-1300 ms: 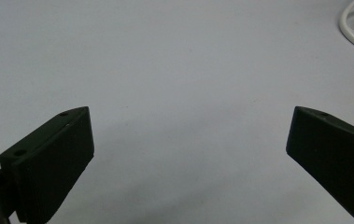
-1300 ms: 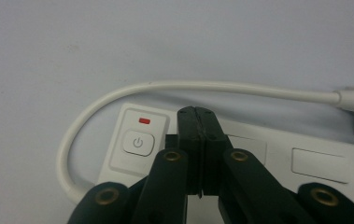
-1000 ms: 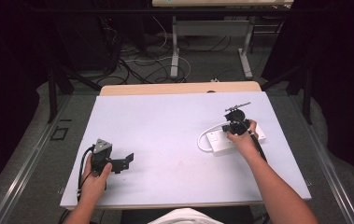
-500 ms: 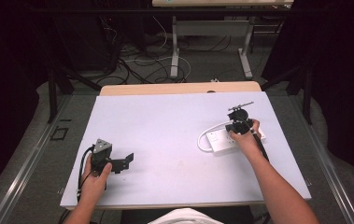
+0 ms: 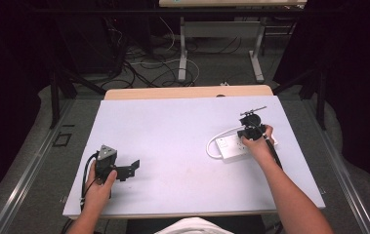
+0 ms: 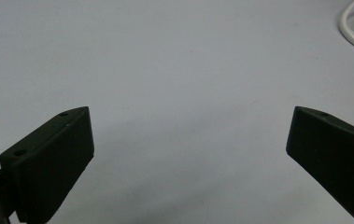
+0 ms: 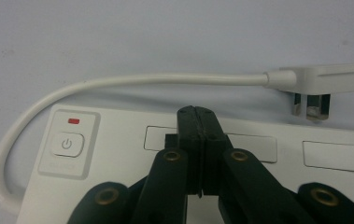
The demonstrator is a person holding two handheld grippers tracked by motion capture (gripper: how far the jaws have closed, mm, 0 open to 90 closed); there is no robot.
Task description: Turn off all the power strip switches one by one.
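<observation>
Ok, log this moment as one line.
left gripper: open, idle | right gripper: shut, over power strip | plug: unplugged, on table

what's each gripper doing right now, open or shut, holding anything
Left gripper: open, nothing between its jaws.
Right gripper: shut, empty, over the white power strip.

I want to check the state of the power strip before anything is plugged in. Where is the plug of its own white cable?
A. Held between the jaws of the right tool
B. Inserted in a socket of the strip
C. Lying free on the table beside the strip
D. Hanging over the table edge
C: in the right gripper view the plug lies on the table past the power strip, its pins bare, while the right tool is shut and holds nothing.
</observation>
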